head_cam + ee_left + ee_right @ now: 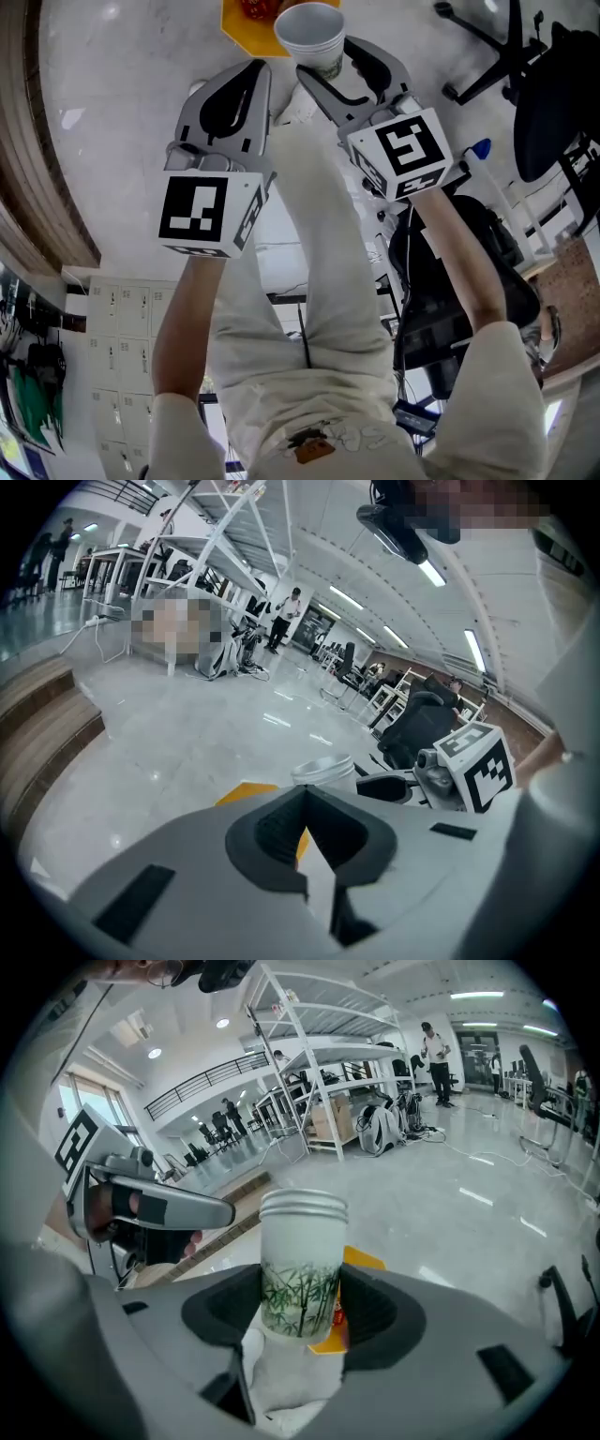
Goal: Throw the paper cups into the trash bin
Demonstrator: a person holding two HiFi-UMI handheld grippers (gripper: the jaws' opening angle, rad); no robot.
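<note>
**Carry stage: cup held, not yet dropped.** My right gripper [330, 58] grasps one paper cup [310, 36] by its lower wall, with a pad pressing on either side. The cup stands upright, mouth up, above the pale floor. In the head view its rim overlaps the edge of an orange container [246, 21] with red items inside, which I take to be the trash bin. My left gripper [232, 84] is clenched on nothing, its jaws together. No other cup shows in any view, so I cannot say how many remain. The cup is white, with a rolled rim and a green bamboo print round its lower half. It looks undented, light and easily crushed.
</note>
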